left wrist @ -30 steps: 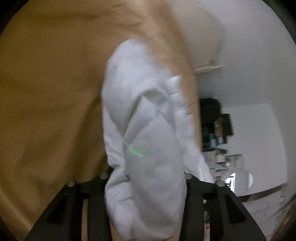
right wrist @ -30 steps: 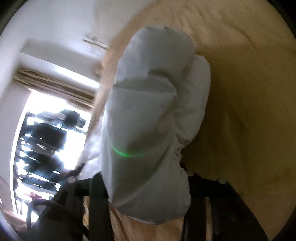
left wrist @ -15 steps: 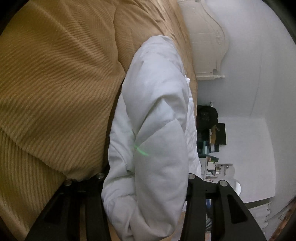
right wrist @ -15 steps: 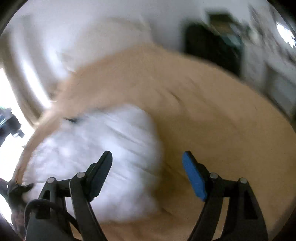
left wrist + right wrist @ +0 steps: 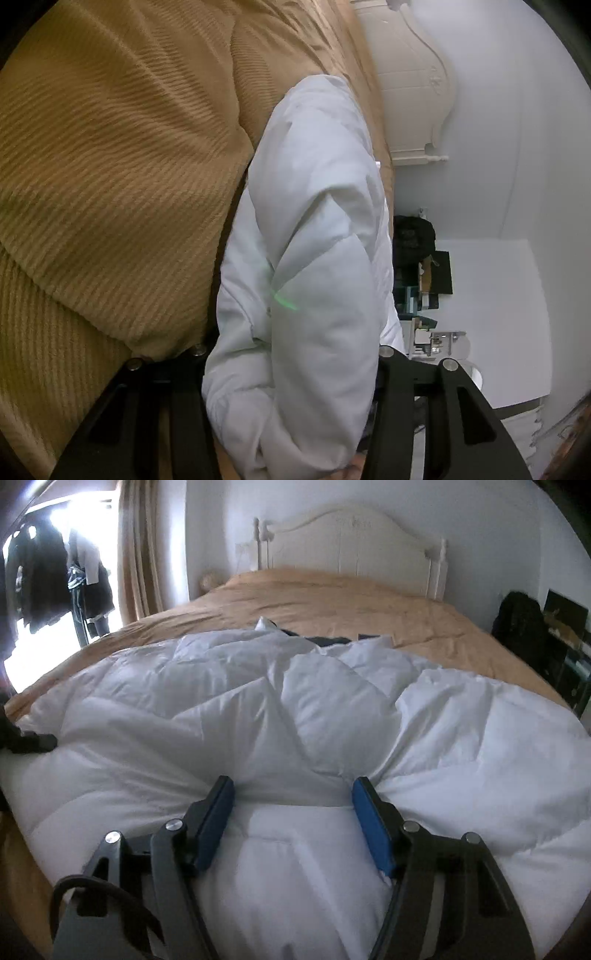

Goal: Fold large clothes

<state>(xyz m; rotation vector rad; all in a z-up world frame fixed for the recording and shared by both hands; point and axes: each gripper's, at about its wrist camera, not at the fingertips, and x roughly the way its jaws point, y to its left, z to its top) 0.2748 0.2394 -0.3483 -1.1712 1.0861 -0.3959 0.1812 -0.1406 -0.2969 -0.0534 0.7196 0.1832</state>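
A large white puffy padded garment (image 5: 295,716) lies spread across the near part of the tan bed (image 5: 332,602). My right gripper (image 5: 293,794) is open, its blue-padded fingers (image 5: 218,823) pressed down onto the garment's near edge. In the left wrist view a thick bunch of the same white garment (image 5: 310,295) fills the gap between the black fingers (image 5: 406,406) of my left gripper (image 5: 291,354), which holds it beside the ribbed tan bedspread (image 5: 110,166). The left fingertips are hidden by the fabric.
A white headboard (image 5: 351,535) stands at the far end of the bed. Curtains and hanging dark clothes (image 5: 55,572) are by the bright window at left. Dark bags and shelves (image 5: 535,635) stand at right. A dark item (image 5: 321,639) peeks out behind the garment.
My right gripper let go of the bunched garment, swung round to face the bed and now rests open on the spread garment. The left gripper keeps its hold.
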